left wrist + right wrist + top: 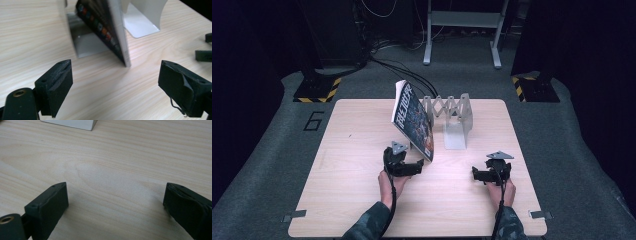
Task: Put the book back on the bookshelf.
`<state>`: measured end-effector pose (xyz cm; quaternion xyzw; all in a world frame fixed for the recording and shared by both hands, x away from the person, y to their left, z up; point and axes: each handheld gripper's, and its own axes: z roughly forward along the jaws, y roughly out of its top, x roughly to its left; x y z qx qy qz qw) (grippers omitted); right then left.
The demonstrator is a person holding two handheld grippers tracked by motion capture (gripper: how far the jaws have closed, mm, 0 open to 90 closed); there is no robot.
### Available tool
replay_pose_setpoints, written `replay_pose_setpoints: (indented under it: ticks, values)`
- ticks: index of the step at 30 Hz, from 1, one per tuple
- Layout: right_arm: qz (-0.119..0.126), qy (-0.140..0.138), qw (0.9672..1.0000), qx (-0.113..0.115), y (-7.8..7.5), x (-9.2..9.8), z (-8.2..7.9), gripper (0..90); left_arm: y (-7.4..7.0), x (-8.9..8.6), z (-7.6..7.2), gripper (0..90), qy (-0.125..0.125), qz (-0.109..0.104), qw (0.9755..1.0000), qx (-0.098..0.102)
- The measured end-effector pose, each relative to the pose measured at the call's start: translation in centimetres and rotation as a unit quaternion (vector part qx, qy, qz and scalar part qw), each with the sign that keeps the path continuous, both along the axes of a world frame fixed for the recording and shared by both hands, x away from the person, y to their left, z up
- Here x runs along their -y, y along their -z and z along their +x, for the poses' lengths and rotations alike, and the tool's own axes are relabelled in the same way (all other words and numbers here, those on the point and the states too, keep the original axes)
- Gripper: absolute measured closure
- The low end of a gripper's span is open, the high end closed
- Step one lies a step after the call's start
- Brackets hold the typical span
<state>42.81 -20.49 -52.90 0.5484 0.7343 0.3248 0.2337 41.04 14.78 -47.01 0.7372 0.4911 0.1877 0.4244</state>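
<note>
One thin glossy-covered magazine leans steeply on the grey metal bookend rack, bottom edge on the counter. Both tongs, left and right, spread, empty. Risk: unsupported, it slides flat.

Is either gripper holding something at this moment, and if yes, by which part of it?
Nothing is held. The left gripper is open with the leaning book ahead of its jaws, untouched. The right gripper is open over the table.

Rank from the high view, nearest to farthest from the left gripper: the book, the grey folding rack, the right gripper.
From the left gripper:
1. Book, leaning just ahead, its lower corner beside the jaws.
2. Grey folding rack, behind, to the right.
3. Right gripper, across the table.
</note>
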Motion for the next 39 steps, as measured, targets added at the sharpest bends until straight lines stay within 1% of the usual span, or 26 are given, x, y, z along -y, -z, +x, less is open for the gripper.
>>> replay_pose_setpoints:
  ticks: [1,2,4,5,7,8,9,10,11,12,14,15,16,18,24,25,26,28,30,31,32,33,35,36,37,39]
  values:
    - [-0.002,-0.001,1.0,0.0,0.0,0.0,0.0,5.4,0.0,0.0,0.0,11.8,0.0,0.0,1.0,0.0]
    - [-0.003,-0.002,1.0,-0.001,0.0,0.1,0.0,5.4,0.0,-1.0,-0.5,11.1,-0.006,0.004,1.0,0.001]
    - [0.0,-0.002,1.0,0.0,0.0,0.0,0.0,5.5,0.0,-2.2,-1.1,10.4,-0.014,0.008,0.9999,0.003]
    - [0.001,-0.001,1.0,0.0,0.0,0.0,0.0,5.5,0.1,-2.8,-1.4,10.0,-0.021,0.004,0.9998,0.0]
    - [0.001,-0.002,1.0,0.0,0.0,0.0,0.0,5.6,0.3,-4.0,-1.9,9.7,-0.032,0.005,0.9995,0.0]
    - [0.001,-0.001,1.0,0.0,0.0,0.0,0.0,5.6,0.3,-4.0,-1.9,9.4,-0.032,0.005,0.9995,0.0]
    - [0.001,-0.002,1.0,0.0,0.0,0.0,0.0,5.7,0.4,-5.4,-2.5,9.1,-0.037,0.015,0.9992,-0.005]
    - [0.001,-0.002,1.0,0.0,0.0,0.0,0.0,5.7,0.6,-6.1,-2.7,9.1,-0.041,0.021,0.9989,-0.001]
    - [0.001,-0.002,1.0,0.0,0.0,0.0,0.0,5.8,0.6,-6.9,-3.0,9.0,-0.042,0.027,0.9987,-0.009]
    - [0.001,-0.002,1.0,0.0,0.0,0.0,0.0,5.8,0.8,-7.5,-3.2,8.9,-0.05,0.027,0.9983,-0.008]
    - [0.001,-0.004,1.0,0.001,0.0,0.0,0.0,6.0,1.2,-8.9,-3.7,8.6,-0.066,0.029,0.9973,-0.007]
    - [0.001,-0.004,1.0,0.001,0.0,0.0,0.0,6.0,1.4,-9.6,-3.9,8.6,-0.071,0.034,0.9968,-0.012]
    - [0.002,-0.004,1.0,0.003,0.0,-0.1,0.0,6.1,1.6,-10.3,-4.1,8.6,-0.08,0.035,0.9961,-0.01]
    - [0.002,-0.004,1.0,0.002,0.0,-0.1,0.0,6.1,2.0,-11.6,-4.5,8.6,-0.092,0.041,0.9948,-0.015]
    - [-0.001,-0.005,1.0,-0.001,0.0,-0.1,0.1,6.1,3.9,-15.4,-5.6,7.8,-0.13,0.049,0.9895,-0.04]
    - [-0.001,-0.005,1.0,-0.001,0.0,-0.1,0.1,6.1,4.1,-16.0,-5.8,7.8,-0.132,0.051,0.9887,-0.05]
    - [0.0,-0.004,1.0,0.001,0.0,-0.1,0.1,6.1,4.3,-16.7,-5.9,7.8,-0.131,0.063,0.9879,-0.055]
    - [0.001,-0.004,1.0,0.004,0.0,-0.1,0.1,6.1,4.8,-17.5,-6.2,7.9,-0.143,0.066,0.9856,-0.062]
    - [-0.001,-0.006,1.0,-0.002,0.0,-0.1,0.1,6.1,5.3,-18.1,-6.4,8.0,-0.152,0.065,0.9842,-0.062]
    - [-0.001,-0.005,1.0,-0.001,0.0,-0.1,0.1,6.1,5.3,-18.1,-6.4,8.1,-0.152,0.065,0.9842,-0.062]
    - [-0.001,-0.005,1.0,-0.001,0.0,-0.1,0.1,6.1,5.7,-18.5,-6.5,8.2,-0.159,0.067,0.9832,-0.06]
    - [0.0,-0.005,1.0,-0.001,0.0,-0.1,0.1,6.1,5.8,-18.6,-6.7,8.3,-0.16,0.078,0.9824,-0.058]
    - [-0.001,-0.005,1.0,-0.001,0.0,-0.1,0.1,6.2,5.8,-18.6,-6.7,8.3,-0.158,0.082,0.9824,-0.057]
    - [0.001,-0.005,1.0,0.002,0.0,-0.1,0.1,6.1,6.1,-18.5,-6.8,8.3,-0.159,0.091,0.9822,-0.041]
    - [0.001,-0.004,1.0,0.002,0.0,-0.1,0.1,6.1,6.1,-18.5,-6.9,7.8,-0.155,0.09,0.9827,-0.045]
    - [0.001,-0.006,1.0,0.002,0.0,-0.1,0.1,6.1,6.1,-18.6,-6.9,7.8,-0.154,0.089,0.983,-0.045]
